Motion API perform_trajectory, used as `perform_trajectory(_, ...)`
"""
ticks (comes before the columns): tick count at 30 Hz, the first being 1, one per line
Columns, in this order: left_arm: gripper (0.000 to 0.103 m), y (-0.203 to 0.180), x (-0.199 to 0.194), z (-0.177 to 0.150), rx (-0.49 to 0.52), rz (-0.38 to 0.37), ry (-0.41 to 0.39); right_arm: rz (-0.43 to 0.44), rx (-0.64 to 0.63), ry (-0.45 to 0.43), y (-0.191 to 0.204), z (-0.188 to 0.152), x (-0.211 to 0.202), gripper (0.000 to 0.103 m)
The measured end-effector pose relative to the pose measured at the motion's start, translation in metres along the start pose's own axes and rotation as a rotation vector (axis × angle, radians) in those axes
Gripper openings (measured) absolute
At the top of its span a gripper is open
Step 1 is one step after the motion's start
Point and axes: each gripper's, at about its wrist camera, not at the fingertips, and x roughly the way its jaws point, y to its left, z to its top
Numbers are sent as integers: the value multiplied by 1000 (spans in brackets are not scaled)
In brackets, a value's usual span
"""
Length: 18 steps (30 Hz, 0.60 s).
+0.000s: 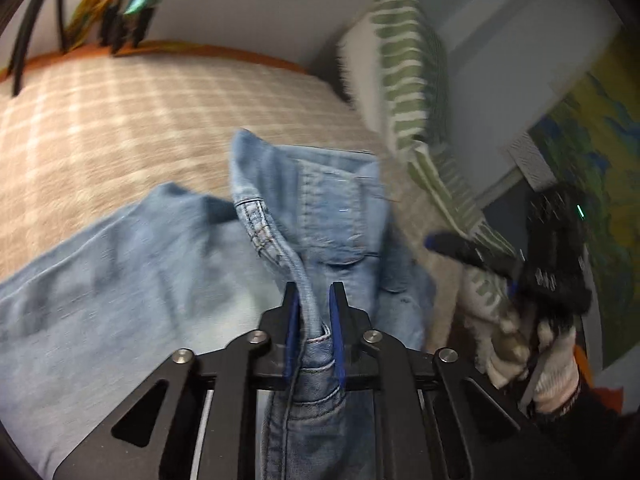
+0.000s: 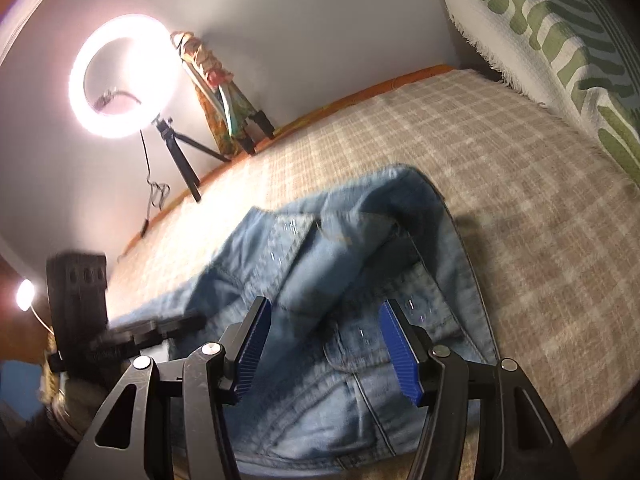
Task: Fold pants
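Light blue denim pants (image 1: pixel 132 280) lie crumpled on a bed with a beige checked cover (image 1: pixel 120 128). My left gripper (image 1: pixel 314 300) is shut on the pants' waistband, which runs up between its blue pads (image 1: pixel 335 344). In the right wrist view the pants (image 2: pixel 352 264) lie below my right gripper (image 2: pixel 326 312), whose jaws stand wide apart and hold nothing, just above the waist area. The right gripper also shows in the left wrist view (image 1: pixel 560 256), held in a white-gloved hand at the right. The left gripper shows at the left of the right wrist view (image 2: pixel 132 332).
A green-and-white striped pillow (image 1: pixel 412 68) leans at the head of the bed, also in the right wrist view (image 2: pixel 560 40). A lit ring light on a tripod (image 2: pixel 120 76) stands by the wall on the bed's far edge, next to a patterned bundle (image 2: pixel 216 92).
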Motion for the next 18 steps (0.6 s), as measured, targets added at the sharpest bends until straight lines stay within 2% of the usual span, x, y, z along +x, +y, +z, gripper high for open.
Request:
perform_trajectory(4, 11, -26, 5, -5, 94, -71, 11, 65, 16, 14, 3, 24, -1, 62)
perform_trajectory(6, 11, -41, 10, -12, 162, -81, 38, 100, 35, 16, 3, 35, -3, 63)
perform_trajectory(9, 11, -66, 24, -30, 263, -108, 104, 154, 78, 28, -2, 49, -8, 68)
perform_trajectory(11, 11, -82, 34, -43, 340, -106, 136, 174, 99, 52, -7, 54, -9, 77)
perform_trajectory(14, 10, -100, 50, -55, 418, -98, 183, 160, 133, 102, -21, 55, -6, 80)
perform_trajectory(18, 11, -104, 55, -64, 432, -93, 221, 90, 167, 152, -43, 47, 1, 80)
